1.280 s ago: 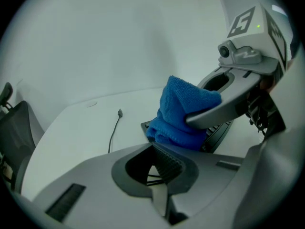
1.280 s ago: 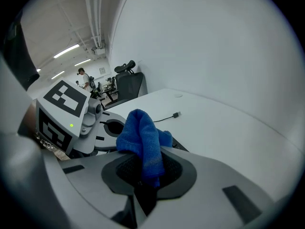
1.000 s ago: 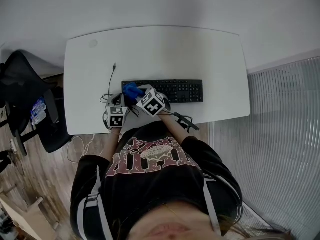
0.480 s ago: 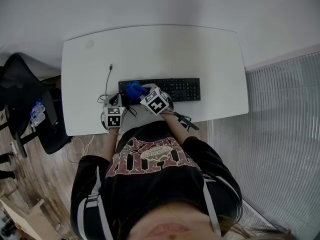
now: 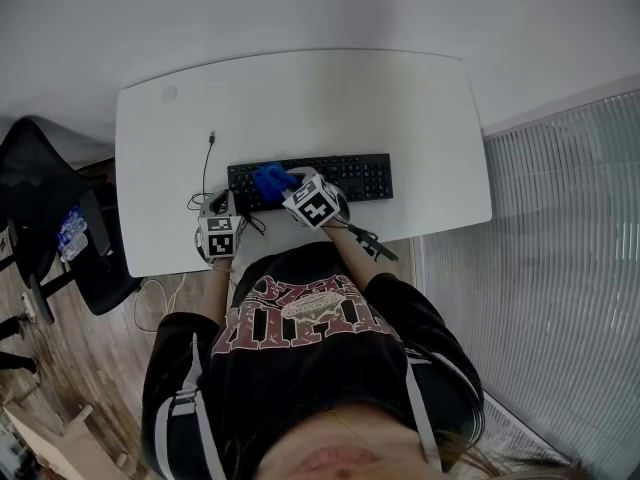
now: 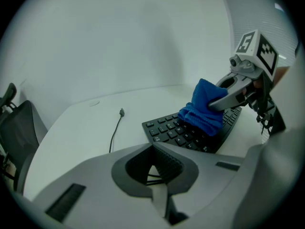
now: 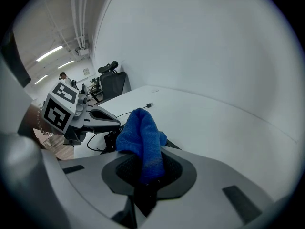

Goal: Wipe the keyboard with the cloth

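One cloth [image 5: 270,180], blue, bunched. Its near end is pinched between the jaws of my right hand-held gripper [image 7: 143,168]; its free bulk is pressed down onto the keys.

One keyboard [image 5: 330,178], black, full-length, lying flat near the front edge of the bench [image 5: 330,98]. The cloth sits on its left part, just in from the left end. The middle and right stretches of keys are uncovered.

Progress, as I judge it: wiping is under way, with cloth and keys in contact. Nothing on the keys shows which rows are already done. At the least, the long uncovered run to the right of the cloth looks left to cover.

One left hand-held gripper [image 6: 153,151], jaws drawn together with nothing between them. It hovers at the front-left corner of the keyboard, just beside it. I cannot tell whether it touches or steadies the board.

One cable [image 5: 207,163], thin and dark. Its plug end lies loose on the bench left of the keyboard, and its slack is coiled near the left hand-held gripper.

Containers: none in view, so no contents to list.

One office chair [image 5: 45,198], dark, on the wooden floor [image 5: 100,358] beyond the bench's left end, well apart from the work.
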Demonstrator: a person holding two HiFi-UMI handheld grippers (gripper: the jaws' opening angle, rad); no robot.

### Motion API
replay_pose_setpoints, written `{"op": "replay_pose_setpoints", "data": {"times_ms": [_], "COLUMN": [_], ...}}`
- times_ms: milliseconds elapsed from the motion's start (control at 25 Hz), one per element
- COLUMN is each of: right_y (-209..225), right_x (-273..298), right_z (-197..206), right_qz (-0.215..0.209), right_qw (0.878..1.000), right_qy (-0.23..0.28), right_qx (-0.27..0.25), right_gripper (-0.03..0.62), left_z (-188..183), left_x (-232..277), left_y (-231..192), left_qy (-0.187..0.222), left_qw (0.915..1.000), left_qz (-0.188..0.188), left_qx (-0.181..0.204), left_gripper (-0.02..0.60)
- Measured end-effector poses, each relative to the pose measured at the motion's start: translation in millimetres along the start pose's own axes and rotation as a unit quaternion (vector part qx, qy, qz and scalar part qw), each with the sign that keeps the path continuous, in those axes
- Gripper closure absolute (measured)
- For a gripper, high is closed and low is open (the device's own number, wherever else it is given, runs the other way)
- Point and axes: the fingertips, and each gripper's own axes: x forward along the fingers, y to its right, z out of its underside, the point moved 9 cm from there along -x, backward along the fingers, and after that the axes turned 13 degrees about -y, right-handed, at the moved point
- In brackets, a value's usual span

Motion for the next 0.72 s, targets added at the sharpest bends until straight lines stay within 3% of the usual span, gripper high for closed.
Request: {"op": "replay_pose_setpoints", "data": {"times_ms": [720], "right_y": [34.4], "right_x": [-22.1], "right_z": [31.7], "right_qz": [0.027], "right_qw": [0.999], "right_qy": [-0.015], "right_qx": [0.016], "right_gripper": [0.530], "left_z": [1.3], "left_x": [-0.1], "left_y": [1.6], "left_qy": [-0.006], "left_qw": [0.9998], "left_qz": [-0.012], "left_qx": [-0.015], "left_gripper": [0.549]}}
